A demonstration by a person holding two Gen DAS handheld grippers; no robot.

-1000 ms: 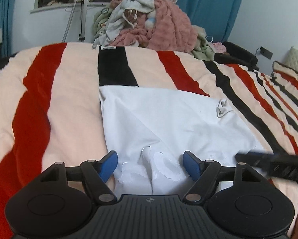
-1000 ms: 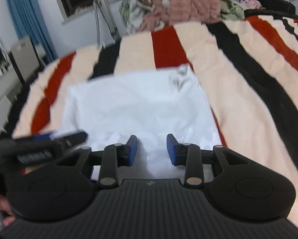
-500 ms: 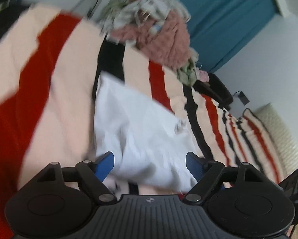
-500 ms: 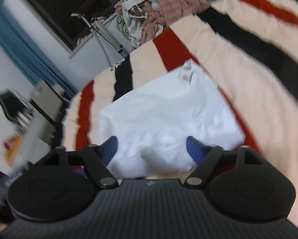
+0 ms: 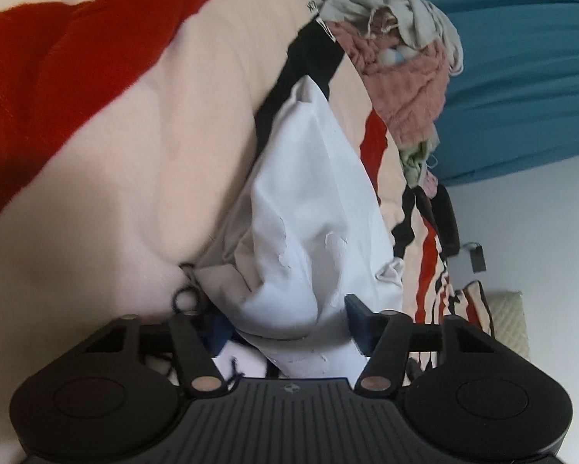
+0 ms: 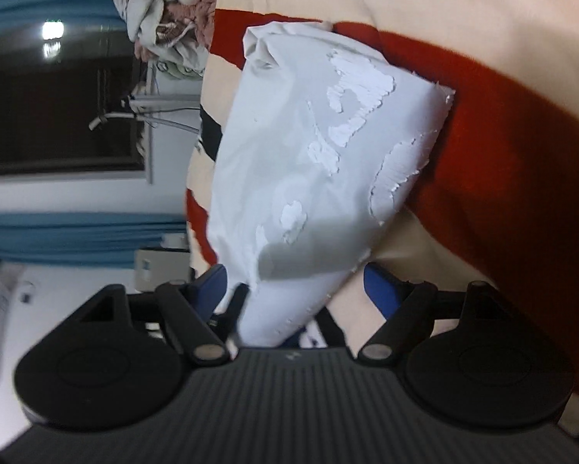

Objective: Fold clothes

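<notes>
Your left gripper (image 5: 285,319) has its jaws spread wide, with the white garment (image 5: 312,201) bunched between them at lower centre of that view. Your right gripper (image 6: 295,288) is spread too, the same garment's corner hanging between the blue fingers (image 6: 380,288). Whether either pad touches cloth, you cannot tell. It lies on the striped bed (image 5: 115,135), with a clothes pile (image 5: 401,62) at upper right.

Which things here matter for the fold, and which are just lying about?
In the job: white garment, left gripper, right gripper, striped blanket it lies on.
Lying about: clothes pile, blue curtain, pillow.
</notes>
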